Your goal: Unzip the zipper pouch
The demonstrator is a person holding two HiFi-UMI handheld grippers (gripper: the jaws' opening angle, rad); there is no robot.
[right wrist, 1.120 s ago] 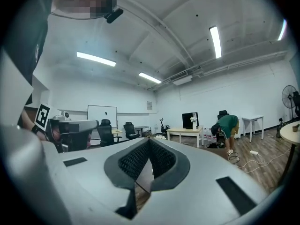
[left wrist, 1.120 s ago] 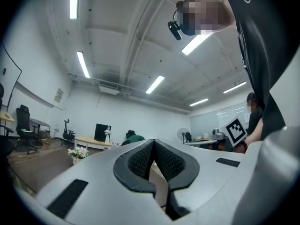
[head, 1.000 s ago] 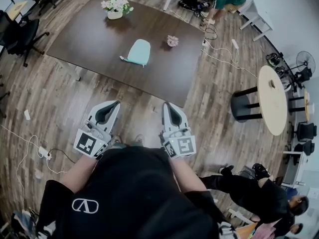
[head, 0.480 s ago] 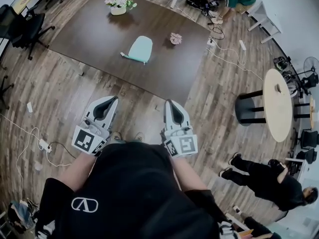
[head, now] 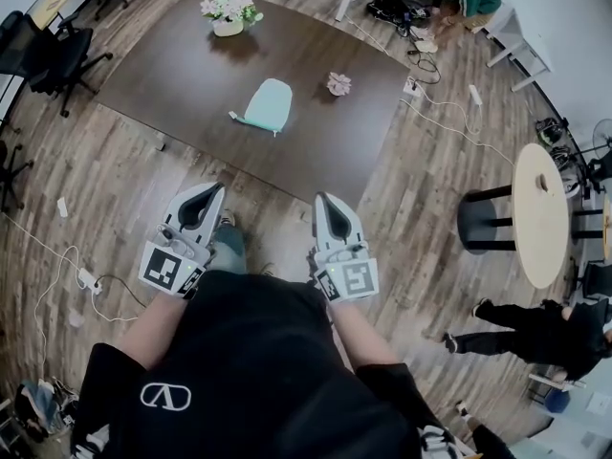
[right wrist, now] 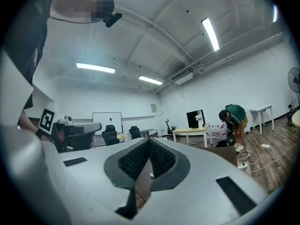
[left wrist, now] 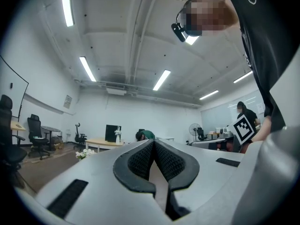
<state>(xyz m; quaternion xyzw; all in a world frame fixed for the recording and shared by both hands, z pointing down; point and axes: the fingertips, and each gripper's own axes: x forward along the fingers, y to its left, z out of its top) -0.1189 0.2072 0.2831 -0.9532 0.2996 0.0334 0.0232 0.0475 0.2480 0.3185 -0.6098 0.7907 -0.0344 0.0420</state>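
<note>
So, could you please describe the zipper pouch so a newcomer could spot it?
Look at the big dark table on the wooden floor. Near its centre lies the pouch, with a pot of white flowers beyond it and a small pink thing to its right. It alone is flat and mint green.

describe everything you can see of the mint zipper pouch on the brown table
The zipper pouch is pale mint and smooth-looking, rounded at its far end. It lies flat near the middle of the dark brown table, slightly tilted, with a small tab sticking out at its near left corner. Only the table touches it. Whether the zip is open is too small to tell.
</note>
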